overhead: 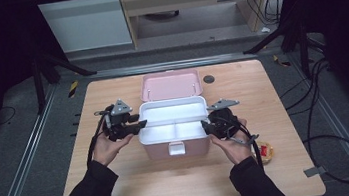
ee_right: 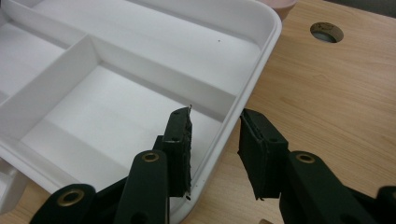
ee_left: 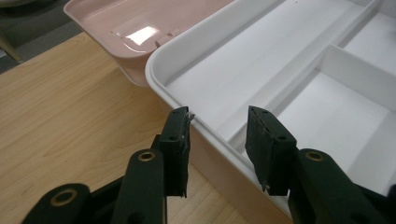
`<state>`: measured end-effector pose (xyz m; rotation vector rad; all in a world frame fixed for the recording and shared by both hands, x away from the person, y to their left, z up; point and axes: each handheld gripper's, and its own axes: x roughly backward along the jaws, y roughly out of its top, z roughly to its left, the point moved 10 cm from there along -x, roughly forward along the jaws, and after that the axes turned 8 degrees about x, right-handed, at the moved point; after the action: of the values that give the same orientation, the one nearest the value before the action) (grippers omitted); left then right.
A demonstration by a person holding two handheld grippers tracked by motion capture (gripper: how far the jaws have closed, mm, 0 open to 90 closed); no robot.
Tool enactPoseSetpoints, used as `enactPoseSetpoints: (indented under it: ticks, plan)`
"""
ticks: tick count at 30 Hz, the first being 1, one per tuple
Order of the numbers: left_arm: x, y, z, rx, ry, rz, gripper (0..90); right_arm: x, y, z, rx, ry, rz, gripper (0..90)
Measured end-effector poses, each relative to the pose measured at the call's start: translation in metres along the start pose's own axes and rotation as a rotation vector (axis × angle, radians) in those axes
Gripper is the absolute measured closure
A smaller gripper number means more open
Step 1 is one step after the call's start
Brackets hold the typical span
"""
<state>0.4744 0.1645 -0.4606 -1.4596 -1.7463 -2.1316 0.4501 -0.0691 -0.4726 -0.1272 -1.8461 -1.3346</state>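
Both claws straddle the white tray's rim, one at each end. Our left gripper (overhead: 133, 126) has one jaw outside the wall and one over the tray's inside, and in the left gripper view we see clear gaps between the pads and the rim, so the jaws stand partly open and hold nothing. Our right gripper (overhead: 207, 125) mirrors this at the opposite end: in the right gripper view one jaw hangs over the compartment, the other over the bare table (ee_right: 327, 102), with the rim (ee_right: 243, 107) between them and not yet pinched.

The white tray (overhead: 173, 121) sits in the top of the pink box (overhead: 161, 151), its compartments empty. Behind the tray the pink lid (overhead: 170, 85) lies swung open. To the right of the tray, near the table edge, rests a small roll of tape (overhead: 265, 151).

We judge the opening of the box done and the approach to the tray finished. Left to do: close both sets of jaws on the rim and lift the tray evenly out.
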Motion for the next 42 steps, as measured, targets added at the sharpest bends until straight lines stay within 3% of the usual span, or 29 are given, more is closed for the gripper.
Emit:
enactPoseSetpoints:
  ticks: [4, 6, 8, 11, 13, 14, 17, 19, 22, 24, 26, 28, 30, 34, 42]
  plan:
    - [0.005, 0.001, -0.003, -0.026, -0.006, -0.002, 57.6, 0.001, 0.002, -0.003, -0.011, 0.039, -0.019, 61.5]
    - [0.010, 0.004, -0.005, -0.049, -0.010, -0.010, 53.8, 0.004, 0.005, -0.011, -0.001, 0.026, -0.045, 54.4]
    - [0.015, 0.008, -0.004, -0.069, -0.006, -0.019, 51.8, 0.008, 0.010, -0.017, 0.019, 0.042, -0.073, 48.5]
    - [0.022, 0.017, -0.002, -0.092, -0.010, -0.028, 49.6, 0.013, 0.021, -0.025, 0.062, 0.049, -0.111, 44.7]
    - [0.024, 0.024, -0.002, -0.117, -0.026, -0.026, 48.8, 0.016, 0.030, -0.026, 0.094, 0.094, -0.153, 43.3]
    - [0.024, 0.025, -0.003, -0.129, -0.030, -0.025, 48.3, 0.017, 0.035, -0.026, 0.121, 0.125, -0.149, 42.3]
    - [0.022, 0.031, -0.005, -0.184, -0.048, -0.001, 47.3, 0.018, 0.048, -0.030, 0.222, 0.122, -0.182, 43.4]
    - [0.020, 0.034, -0.007, -0.215, -0.071, 0.022, 46.6, 0.016, 0.052, -0.025, 0.252, 0.214, -0.157, 44.0]
    - [0.016, 0.038, -0.010, -0.231, -0.101, 0.043, 46.6, 0.010, 0.058, -0.026, 0.369, 0.206, -0.142, 45.5]
    - [0.012, 0.039, -0.011, -0.245, -0.109, 0.064, 46.4, 0.007, 0.059, -0.020, 0.403, 0.267, -0.132, 45.7]
    - [0.009, 0.039, -0.012, -0.259, -0.120, 0.075, 46.4, 0.002, 0.058, -0.017, 0.452, 0.286, -0.087, 49.7]
    - [0.006, 0.036, -0.015, -0.261, -0.152, 0.092, 47.4, -0.002, 0.055, -0.011, 0.474, 0.365, -0.048, 51.8]
    - [0.002, 0.030, -0.015, -0.280, -0.156, 0.130, 47.6, -0.005, 0.051, -0.008, 0.539, 0.397, -0.016, 55.6]
    - [-0.004, 0.017, -0.016, -0.319, -0.182, 0.202, 53.3, -0.011, 0.046, -0.008, 0.625, 0.425, 0.053, 61.5]
    - [-0.008, 0.012, -0.015, -0.384, -0.193, 0.291, 63.1, -0.015, 0.041, -0.004, 0.706, 0.476, 0.154, 71.0]
